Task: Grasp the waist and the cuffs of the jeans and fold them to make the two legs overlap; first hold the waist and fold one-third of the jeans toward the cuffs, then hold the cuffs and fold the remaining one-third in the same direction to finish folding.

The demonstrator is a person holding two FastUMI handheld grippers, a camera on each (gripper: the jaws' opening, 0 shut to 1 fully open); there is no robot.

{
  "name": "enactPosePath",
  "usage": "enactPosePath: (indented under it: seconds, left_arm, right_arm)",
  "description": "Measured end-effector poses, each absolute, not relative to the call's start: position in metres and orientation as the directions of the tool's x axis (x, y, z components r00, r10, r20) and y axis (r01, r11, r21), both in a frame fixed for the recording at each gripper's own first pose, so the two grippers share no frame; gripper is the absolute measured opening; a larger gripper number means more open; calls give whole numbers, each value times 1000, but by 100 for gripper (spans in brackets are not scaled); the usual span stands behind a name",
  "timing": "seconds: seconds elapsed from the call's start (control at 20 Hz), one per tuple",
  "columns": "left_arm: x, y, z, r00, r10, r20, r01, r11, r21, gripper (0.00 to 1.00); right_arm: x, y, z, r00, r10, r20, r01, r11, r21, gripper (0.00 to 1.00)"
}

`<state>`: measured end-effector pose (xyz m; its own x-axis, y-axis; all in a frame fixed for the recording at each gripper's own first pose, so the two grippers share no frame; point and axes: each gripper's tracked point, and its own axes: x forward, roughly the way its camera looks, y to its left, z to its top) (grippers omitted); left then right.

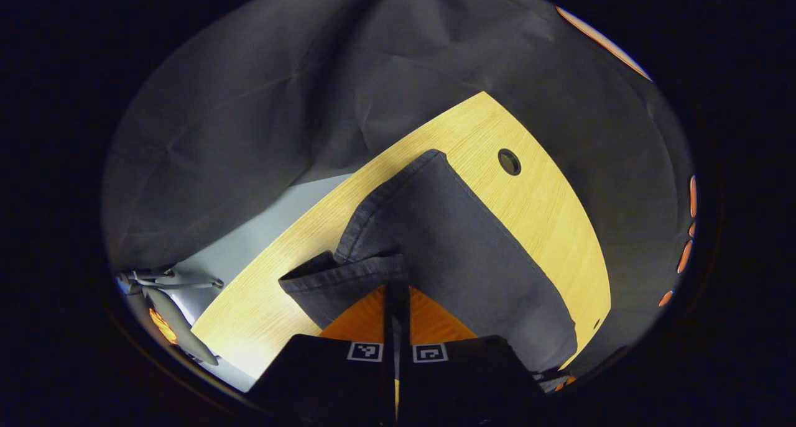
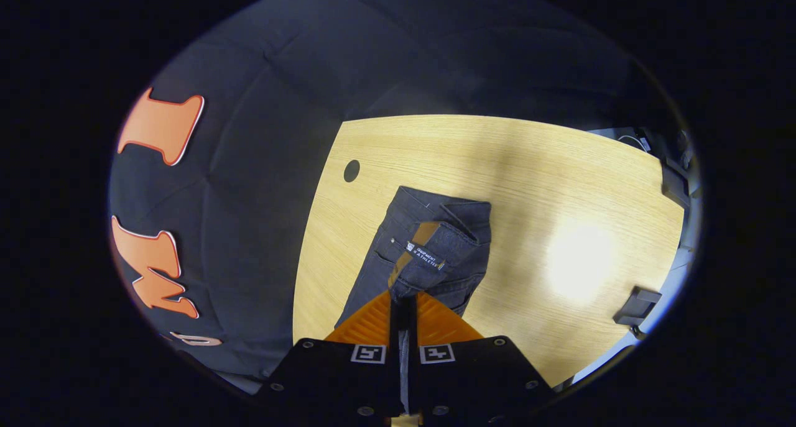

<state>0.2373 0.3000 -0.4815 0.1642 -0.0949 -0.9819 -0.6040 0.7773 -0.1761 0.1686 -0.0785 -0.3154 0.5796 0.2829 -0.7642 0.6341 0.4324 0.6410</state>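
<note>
Dark grey jeans [image 1: 448, 240] lie on a light wooden table [image 1: 547, 209]. In the left gripper view my left gripper [image 1: 396, 288] is shut on a hemmed cuff edge, which is lifted a little and curls over the fingertips, while the leg stretches away across the table. In the right gripper view my right gripper [image 2: 403, 298] is shut on the waistband of the jeans [image 2: 429, 247]. The waist is folded back, so its inner label and a brown patch show.
A round cable hole [image 1: 509, 161] sits in the table beyond the jeans; the same hole [image 2: 351, 170] appears left of the waist. A small black object [image 2: 635, 306] rests near the table's right edge. A grey stand [image 1: 171, 290] is on the floor.
</note>
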Motion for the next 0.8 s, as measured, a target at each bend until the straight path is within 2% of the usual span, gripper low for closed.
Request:
enactPosePath:
  seconds: [0.35,0.5,0.6,0.65,0.75,0.8]
  left_arm:
    - [208,296,-483,121,-117,-986,-637,752,-167,3]
    - [204,293,-480,151,-121,-981,-624,758,-189,3]
    - [195,291,-480,136,-135,-981,-616,764,-191,4]
    - [197,294,-479,160,-131,-978,-615,762,-202,7]
    - [189,297,-477,135,-113,-984,-613,771,-172,7]
    - [188,299,-477,151,-106,-983,-614,769,-177,7]
  right_arm:
    - [164,-81,-314,579,290,-762,637,423,644,6]
    - [162,-82,-315,578,286,-764,640,421,642,6]
    - [162,-82,-315,576,286,-766,645,416,641,6]
    - [161,-82,-315,576,292,-764,642,416,644,6]
    - [162,-82,-314,576,291,-764,644,415,643,6]
    - [161,-81,-314,575,292,-764,643,416,643,6]
